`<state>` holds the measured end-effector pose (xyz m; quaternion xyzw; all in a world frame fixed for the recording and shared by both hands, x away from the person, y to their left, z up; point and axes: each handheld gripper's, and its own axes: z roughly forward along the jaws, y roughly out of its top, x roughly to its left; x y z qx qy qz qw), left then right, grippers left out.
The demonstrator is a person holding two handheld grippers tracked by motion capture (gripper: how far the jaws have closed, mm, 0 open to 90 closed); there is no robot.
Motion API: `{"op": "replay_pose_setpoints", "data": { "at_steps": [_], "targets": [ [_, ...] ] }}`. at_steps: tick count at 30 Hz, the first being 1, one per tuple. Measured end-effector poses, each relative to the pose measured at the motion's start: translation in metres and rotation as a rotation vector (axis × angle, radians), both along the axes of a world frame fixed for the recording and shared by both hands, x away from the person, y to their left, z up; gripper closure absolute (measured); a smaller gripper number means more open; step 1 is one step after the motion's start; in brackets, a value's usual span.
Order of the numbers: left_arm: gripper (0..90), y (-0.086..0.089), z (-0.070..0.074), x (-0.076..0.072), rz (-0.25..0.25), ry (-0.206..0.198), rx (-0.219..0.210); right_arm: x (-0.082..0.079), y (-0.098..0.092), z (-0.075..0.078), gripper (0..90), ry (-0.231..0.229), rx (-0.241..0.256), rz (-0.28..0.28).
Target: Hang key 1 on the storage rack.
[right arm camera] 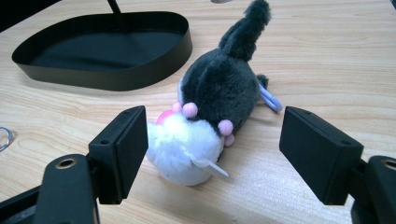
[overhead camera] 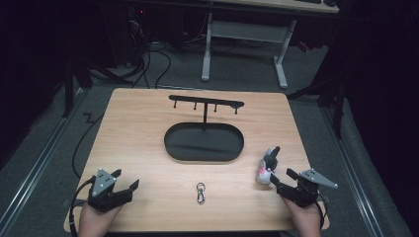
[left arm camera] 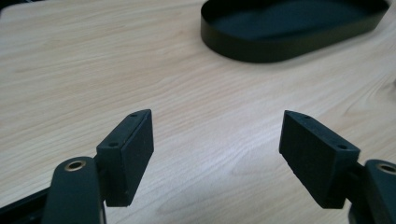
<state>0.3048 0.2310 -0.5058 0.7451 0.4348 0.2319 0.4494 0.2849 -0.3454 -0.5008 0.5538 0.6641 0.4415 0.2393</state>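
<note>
Overhead, both tongs rest released at the surface's (overhead camera: 148, 123) near corners: left tongs (overhead camera: 126, 178), right tongs (overhead camera: 282, 176) just behind the plush cat keychain (overhead camera: 267, 166). Nearby, a metal clasp (overhead camera: 200, 192) lies before the black hook stand (overhead camera: 204, 133). No writing is readable. From the left tongs (left arm camera: 217, 135), bare wood lies between the jaws. From the right tongs (right arm camera: 212, 135), the keychain (right arm camera: 210, 112) lies untouched between them.

High view looks down over table (overhead camera: 148, 128); both gripper views sit low, close, sharing black tray (left arm camera: 289, 35).

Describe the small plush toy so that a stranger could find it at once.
On the wooden table, look right of the black oval tray, just ahead of the right gripper. The plush toy lies there, dark grey and white with pink dots, the only soft thing here.
</note>
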Motion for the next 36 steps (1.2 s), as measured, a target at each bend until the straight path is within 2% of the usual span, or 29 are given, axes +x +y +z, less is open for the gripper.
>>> {"op": "replay_pose_setpoints", "data": {
  "at_steps": [1,3,7,12,15,24,28,30,36],
  "targets": [
    [26.9,0.000,0.000,0.000,0.000,0.000,0.000,0.000,0.000,0.000,24.0,0.000,0.000,0.000],
    [26.8,0.002,-0.004,0.004,0.002,0.023,-0.030,-0.001,0.001,-0.002,24.0,-0.004,-0.012,0.002],
    [25.5,-0.001,-0.012,0.009,0.006,0.044,-0.002,-0.001,0.002,-0.007,22.5,-0.009,-0.049,0.018],
    [25.5,-0.004,-0.013,0.009,0.000,0.043,0.013,-0.001,0.002,-0.007,22.5,-0.024,-0.051,0.032],
    [25.5,-0.006,-0.014,0.009,0.001,0.044,0.008,-0.002,0.001,-0.007,22.4,-0.036,-0.062,0.048],
    [25.5,-0.006,-0.017,0.008,0.000,0.046,0.010,0.000,0.000,-0.007,22.0,-0.038,-0.080,0.076],
    [25.5,-0.007,-0.016,0.007,0.001,0.042,0.007,-0.001,0.000,-0.006,21.8,-0.017,-0.073,0.075],
    [25.5,-0.008,-0.016,0.006,-0.008,0.038,0.014,-0.001,0.001,-0.006,21.5,-0.004,-0.086,0.083],
    [25.5,-0.009,-0.016,0.004,-0.014,0.033,0.020,-0.002,0.004,-0.005,20.7,-0.003,-0.099,0.089]
  ]
}}
